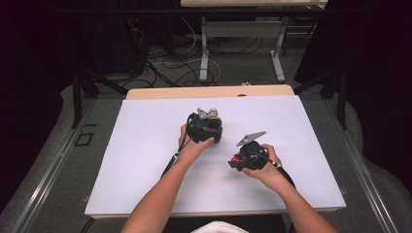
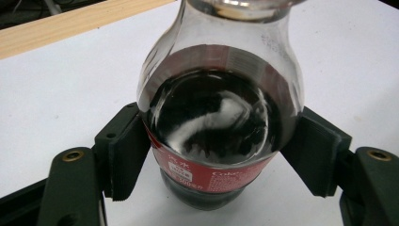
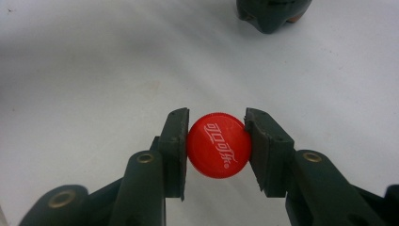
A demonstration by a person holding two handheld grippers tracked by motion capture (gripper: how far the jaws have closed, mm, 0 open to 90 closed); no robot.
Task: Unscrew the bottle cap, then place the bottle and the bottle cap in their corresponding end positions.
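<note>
A cola bottle point(image 2: 220, 117), uncapped and holding dark liquid, is seen between the two pads of the left gripper point(image 2: 220, 155), which lie against its red label on either side; the bottle stands on the white table point(image 2: 61, 94). A red bottle cap point(image 3: 219, 145) is pinched between the jaws of the right gripper point(image 3: 218, 148), printed top facing its camera. Beyond the cap, the bottle's dark base point(image 3: 273, 14) is seen well apart. In the high view, the left gripper point(image 1: 205, 127) is held ahead of the right gripper point(image 1: 248, 158).

A clear bottle point(image 2: 219, 117) of dark cola with a red label stands upright, uncapped, near the counter's point(image 1: 145, 145) middle. Its red cap point(image 3: 219, 145), white script up, sits nearer the front edge.
</note>
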